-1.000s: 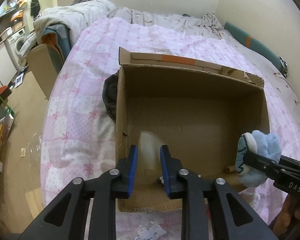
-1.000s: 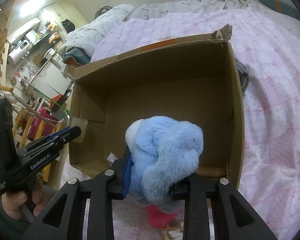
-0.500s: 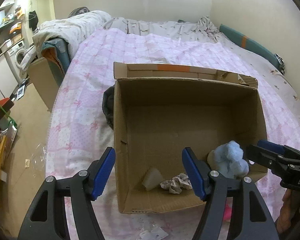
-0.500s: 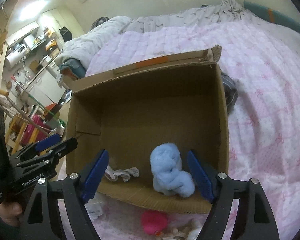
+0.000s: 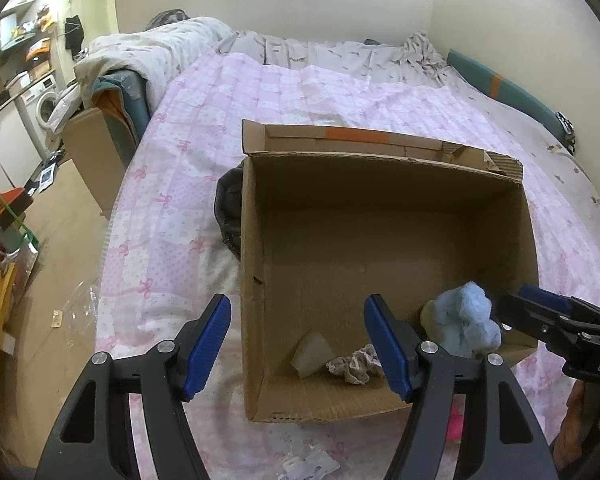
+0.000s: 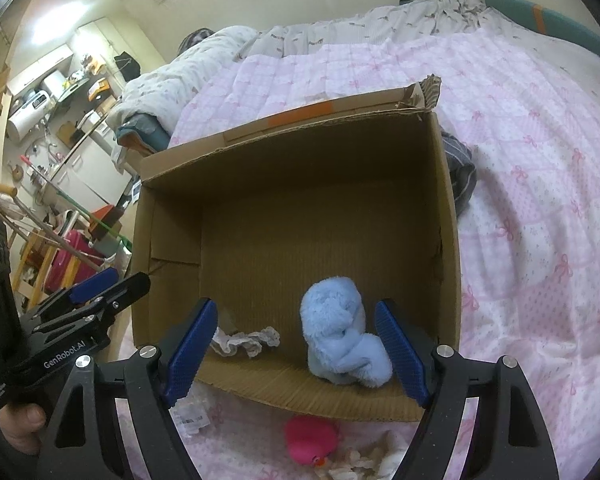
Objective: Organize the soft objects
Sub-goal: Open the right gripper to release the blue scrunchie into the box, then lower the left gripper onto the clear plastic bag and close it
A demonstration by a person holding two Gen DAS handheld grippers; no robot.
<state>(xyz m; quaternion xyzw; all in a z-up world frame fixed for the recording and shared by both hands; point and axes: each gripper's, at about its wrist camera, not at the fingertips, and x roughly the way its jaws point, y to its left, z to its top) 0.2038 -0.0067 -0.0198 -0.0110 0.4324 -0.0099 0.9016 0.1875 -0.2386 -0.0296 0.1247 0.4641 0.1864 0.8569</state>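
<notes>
From my left wrist camera I see the left gripper [image 5: 300,344] with its blue pads spread wide and nothing between them, hanging over the near left corner of the cardboard box [image 5: 256,264] that sits on the pink quilt [image 5: 172,208]. My right gripper [image 6: 298,354] is likewise wide apart and empty, poised above the box's near wall. The blue plush toy [image 6: 342,338] lies inside the box on its floor, close to the near wall and toward the right side; from the left camera part of it is hidden behind my own right finger, and I cannot make out what shape the toy is meant to be. Beside it lies a crumpled frilly scrunchie [image 5: 356,366] and a pale translucent lump [image 5: 312,354] whose identity I cannot tell. Outside the box, on the quilt just before the near wall, a pink plush toy [image 6: 310,440] is half cut off by the frame edge and my gripper body. A dark bundle of fabric [image 5: 229,216] pokes out from behind the box's left wall, mostly concealed.
</notes>
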